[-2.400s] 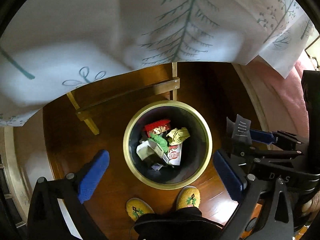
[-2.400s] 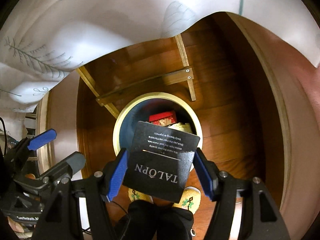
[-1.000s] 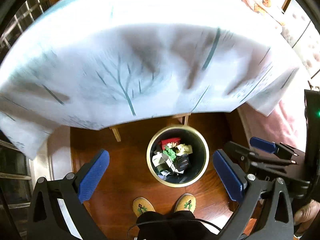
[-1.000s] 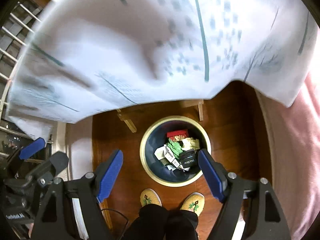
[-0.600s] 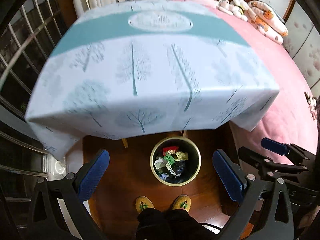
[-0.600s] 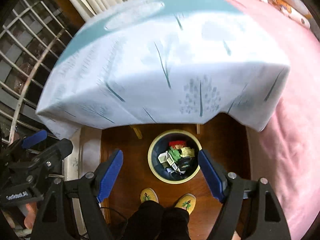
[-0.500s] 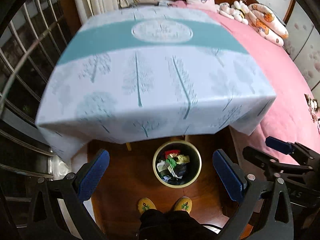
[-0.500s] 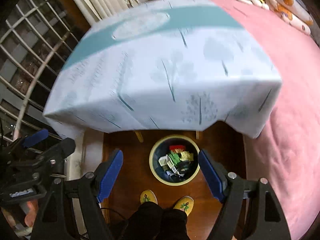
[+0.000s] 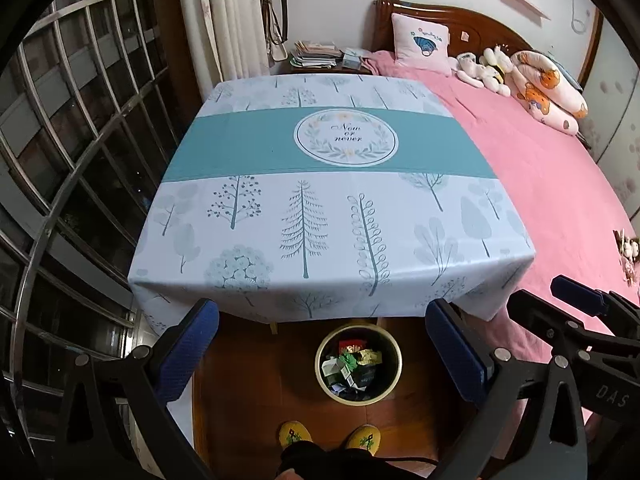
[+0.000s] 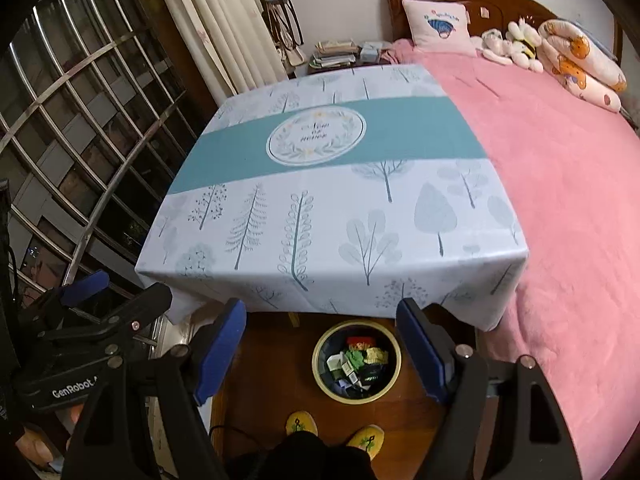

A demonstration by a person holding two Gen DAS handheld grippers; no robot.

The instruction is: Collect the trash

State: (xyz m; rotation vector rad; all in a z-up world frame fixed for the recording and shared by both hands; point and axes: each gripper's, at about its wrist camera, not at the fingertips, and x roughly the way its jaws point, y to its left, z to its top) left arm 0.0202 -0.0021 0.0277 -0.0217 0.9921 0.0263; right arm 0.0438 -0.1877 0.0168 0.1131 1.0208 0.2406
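Both grippers have come up a good way since a second ago: then the tablecloth's hanging edge filled the top of each view, now the whole tabletop lies below them, and the black carton the right one carried earlier sits in the bin.

From the left wrist, the left gripper (image 9: pixel 320 354) has its two blue pads (image 9: pixel 186 350) spread wide with nothing between them. One round trash bin (image 9: pixel 359 363) with a pale yellow rim stands on the wooden floor at 6 o'clock, just beyond the near edge of the table (image 9: pixel 328 216) and partly under its overhang. Inside the bin is a heap of crumpled trash (image 9: pixel 352 364): red, green, yellow, white and black pieces, too tangled for me to count. Two yellow slippers (image 9: pixel 330 434) point toward the bin from the bottom edge. One tree-patterned cloth with a teal band covers the table, and nothing stands on it. One pink bed (image 9: pixel 560 168) runs from 1 to 4 o'clock, with one square pillow (image 9: pixel 419 38) at 12 and a few plush toys at 1. The right gripper (image 9: pixel 576 308) shows at 4 o'clock.

From the right wrist, the right gripper (image 10: pixel 320 350) likewise has its two blue pads (image 10: pixel 422 350) held wide apart and holds nothing. The same bin (image 10: pixel 356 361) sits at 6 o'clock between the pads, apart from both. The left gripper (image 10: pixel 104 292) shows at 8 o'clock, a barred window (image 10: pixel 76 120) from 9 to 11.
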